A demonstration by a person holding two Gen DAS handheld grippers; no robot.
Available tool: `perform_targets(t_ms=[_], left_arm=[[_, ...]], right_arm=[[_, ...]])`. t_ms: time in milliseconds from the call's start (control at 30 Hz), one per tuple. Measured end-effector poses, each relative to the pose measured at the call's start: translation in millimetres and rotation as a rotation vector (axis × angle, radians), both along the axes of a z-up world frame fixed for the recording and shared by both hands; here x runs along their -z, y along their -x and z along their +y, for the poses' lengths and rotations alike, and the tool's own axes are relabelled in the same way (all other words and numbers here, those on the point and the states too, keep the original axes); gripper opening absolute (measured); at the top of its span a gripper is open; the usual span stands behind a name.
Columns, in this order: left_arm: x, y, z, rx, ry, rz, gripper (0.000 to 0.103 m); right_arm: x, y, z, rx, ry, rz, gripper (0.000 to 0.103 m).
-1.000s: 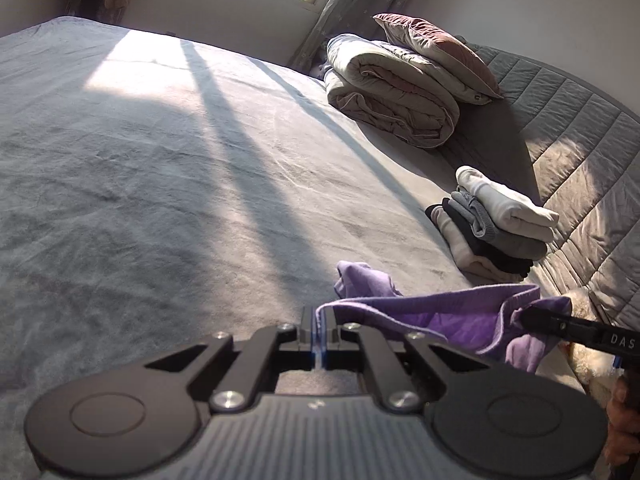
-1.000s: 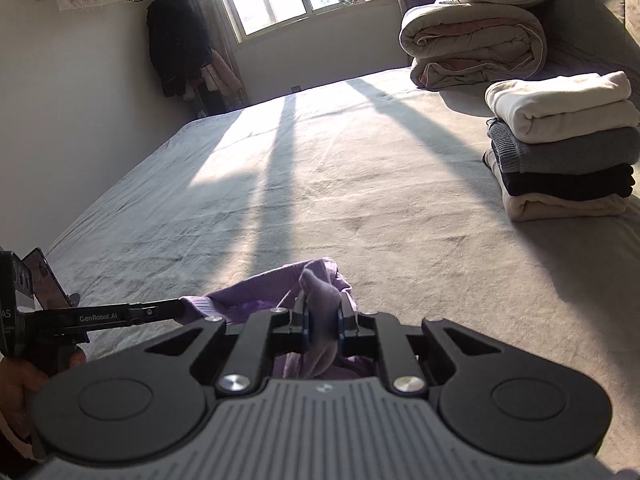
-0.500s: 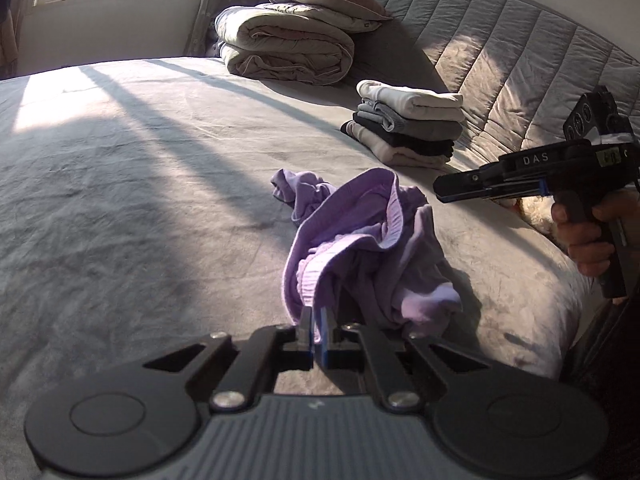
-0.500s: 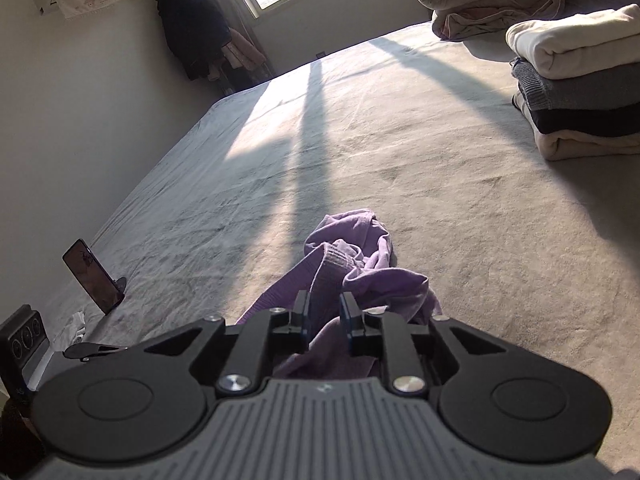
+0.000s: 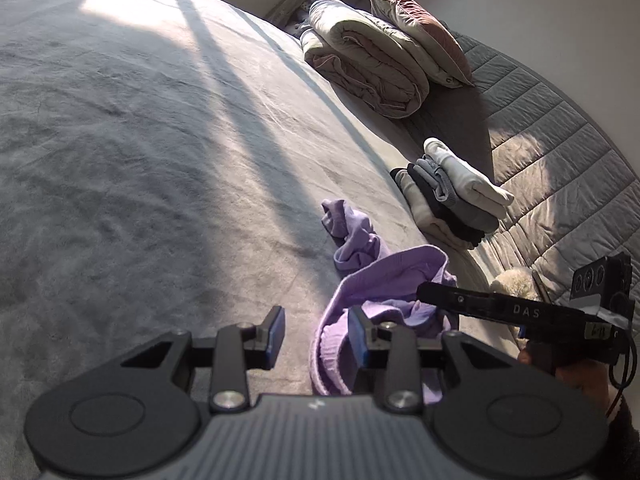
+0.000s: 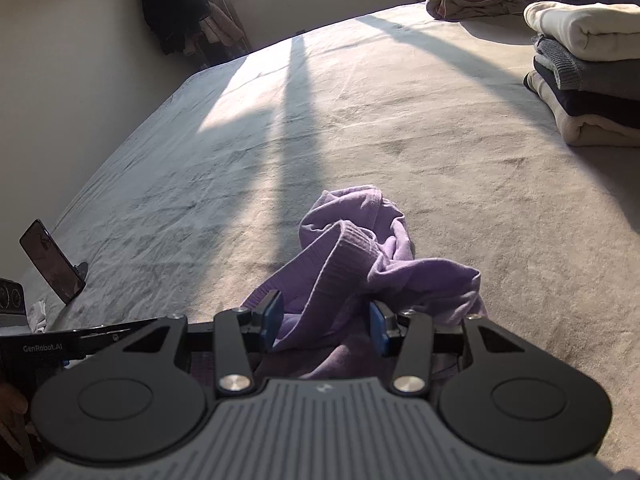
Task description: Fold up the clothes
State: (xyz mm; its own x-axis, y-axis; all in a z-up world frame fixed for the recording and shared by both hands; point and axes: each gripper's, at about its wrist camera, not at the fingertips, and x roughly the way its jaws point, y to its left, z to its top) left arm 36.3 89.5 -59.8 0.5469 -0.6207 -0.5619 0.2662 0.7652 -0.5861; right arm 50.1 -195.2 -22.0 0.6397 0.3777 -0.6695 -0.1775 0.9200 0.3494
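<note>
Both grips are off now! The left gripper [image 5: 316,334] and right gripper [image 6: 326,322] jaws are opening, no longer pinching. The purple garment [image 6: 360,264] slumps on the bed [image 6: 280,140] at twelve o'clock.

A rolled duvet [image 5: 362,56] with a pillow [image 5: 416,32] lies by the quilted headboard [image 5: 560,152]; a phone [image 6: 50,260] stands propped at the bed's [image 5: 140,140] edge.
</note>
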Motion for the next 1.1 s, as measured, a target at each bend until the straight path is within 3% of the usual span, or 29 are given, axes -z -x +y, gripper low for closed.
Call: perform_targets(t_ms=[67,133,333,567,767,800,833,1033,1067,1100], left_arm=[[4,-4,-9,0.002,-0.027,0.012,0.034],[6,-5,-17,0.004,-0.061,0.017,0.034],[7,-4,-29,0.034,-0.109,0.010,0.034],[13,3,-44,0.061,-0.196,0.002,0.034],[12,15,-53,0.109,-0.219,0.009,0.034],[12,17,-54,0.113,-0.219,0.013,0.034],[12,19,-55,0.118,-0.218,0.018,0.034],[14,28,-62,0.106,-0.202,0.065,0.033],[15,28,-64,0.101,-0.210,0.064,0.033],[15,29,-66,0.100,-0.217,0.066,0.024]], right_arm=[[3,-1,2,0.007,0.030,-0.003,0.009],[3,1,1,-0.002,0.042,-0.006,0.004],[-15,30,-14,-0.047,0.080,-0.049,0.003],[-13,47,-45,-0.003,0.103,-0.037,0.003],[1,44,-60,0.022,0.105,0.018,0.005],[2,44,-58,0.021,0.109,0.015,0.006],[2,43,-56,0.017,0.114,0.010,0.015],[-3,37,-46,0.023,0.181,-0.051,0.016],[-3,34,-45,0.034,0.183,-0.058,0.016],[-2,31,-45,0.044,0.185,-0.065,0.016]])
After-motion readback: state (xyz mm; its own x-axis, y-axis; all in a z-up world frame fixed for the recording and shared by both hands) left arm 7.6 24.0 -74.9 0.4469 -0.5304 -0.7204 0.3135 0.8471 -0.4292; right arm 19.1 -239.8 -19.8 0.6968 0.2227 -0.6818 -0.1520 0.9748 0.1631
